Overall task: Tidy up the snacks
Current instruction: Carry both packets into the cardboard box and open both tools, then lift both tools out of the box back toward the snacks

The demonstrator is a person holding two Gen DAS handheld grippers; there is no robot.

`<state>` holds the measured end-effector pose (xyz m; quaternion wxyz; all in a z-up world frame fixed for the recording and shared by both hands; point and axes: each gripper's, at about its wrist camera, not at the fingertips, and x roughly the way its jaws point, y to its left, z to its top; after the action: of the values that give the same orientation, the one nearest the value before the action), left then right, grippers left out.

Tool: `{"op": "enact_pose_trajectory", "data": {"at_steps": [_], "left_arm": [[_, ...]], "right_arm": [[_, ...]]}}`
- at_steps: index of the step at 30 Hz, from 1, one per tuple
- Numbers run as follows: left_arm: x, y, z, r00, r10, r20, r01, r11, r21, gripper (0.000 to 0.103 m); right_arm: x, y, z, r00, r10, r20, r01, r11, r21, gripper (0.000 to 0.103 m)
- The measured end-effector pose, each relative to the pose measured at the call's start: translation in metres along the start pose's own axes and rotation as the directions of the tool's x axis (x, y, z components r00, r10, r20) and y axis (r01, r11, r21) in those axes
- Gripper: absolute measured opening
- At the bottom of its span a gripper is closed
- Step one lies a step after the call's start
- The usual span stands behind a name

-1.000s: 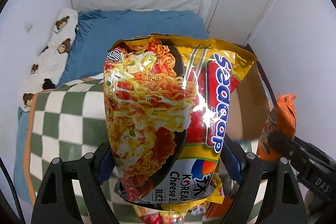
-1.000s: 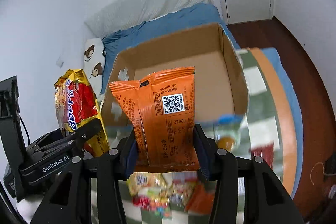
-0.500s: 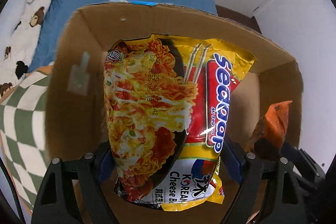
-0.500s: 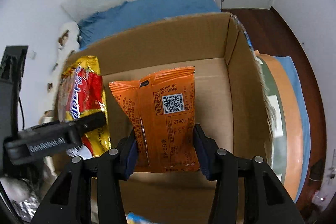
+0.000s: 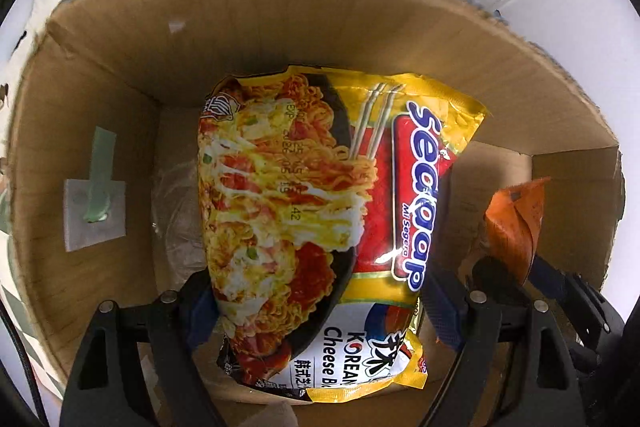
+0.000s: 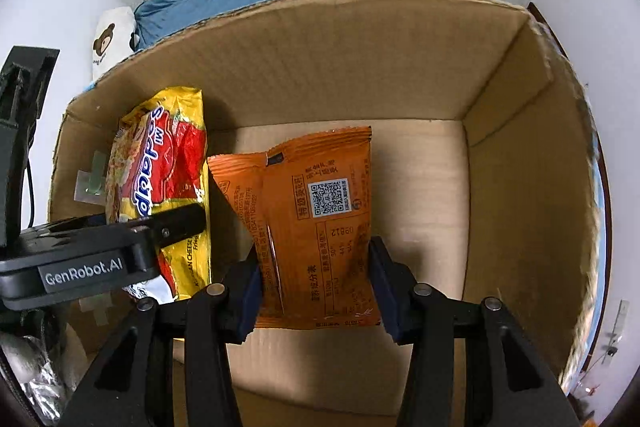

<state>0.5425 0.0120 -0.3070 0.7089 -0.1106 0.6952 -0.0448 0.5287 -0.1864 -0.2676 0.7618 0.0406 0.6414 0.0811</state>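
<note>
Claws both pinch crinkly foil packets inside the cardboard box (image 6: 500,75) — left claw (image 5: 316,301) a noodle packet (image 5: 320,195), right claw (image 6: 316,285) an orange snack packet (image 6: 316,227).

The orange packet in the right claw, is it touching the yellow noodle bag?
Cannot tell. In the right wrist view the orange packet and yellow noodle bag edges meet, but depth is unclear; the left wrist view shows them apart.

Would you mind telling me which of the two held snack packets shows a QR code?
The orange packet in the right gripper does; the yellow Sedaap noodle packet in the left gripper shows noodles instead.
</note>
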Motion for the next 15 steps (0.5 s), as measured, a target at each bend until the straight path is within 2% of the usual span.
{"op": "enact_pose_trajectory", "data": {"at_steps": [3, 5, 6, 7, 15], "left_arm": [[0.004, 0.002, 0.001, 1.0, -0.009, 0.012, 0.009, 1.0, -0.002, 0.086], [0.003, 0.004, 0.001, 0.999, 0.001, 0.038, -0.002, 1.0, 0.01, 0.094], [0.003, 0.006, 0.002, 0.999, 0.002, 0.039, -0.003, 1.0, 0.011, 0.099], [0.002, 0.009, 0.003, 0.999, 0.007, 0.042, -0.008, 1.0, 0.011, 0.1], [-0.019, 0.012, -0.006, 0.995, 0.013, 0.103, -0.017, 0.999, 0.037, 0.101]], "right_arm": [[0.013, -0.005, 0.004, 1.0, 0.009, -0.011, -0.009, 1.0, -0.012, 0.055], [0.014, -0.005, -0.001, 1.0, 0.02, -0.02, -0.02, 0.999, -0.026, 0.073], [0.017, -0.007, -0.001, 0.999, 0.023, -0.028, -0.024, 0.999, -0.028, 0.089], [0.019, -0.007, 0.001, 0.999, 0.02, -0.032, -0.021, 0.999, -0.026, 0.092], [0.016, -0.014, -0.007, 1.0, -0.007, -0.022, 0.006, 1.0, -0.016, 0.093]]}}
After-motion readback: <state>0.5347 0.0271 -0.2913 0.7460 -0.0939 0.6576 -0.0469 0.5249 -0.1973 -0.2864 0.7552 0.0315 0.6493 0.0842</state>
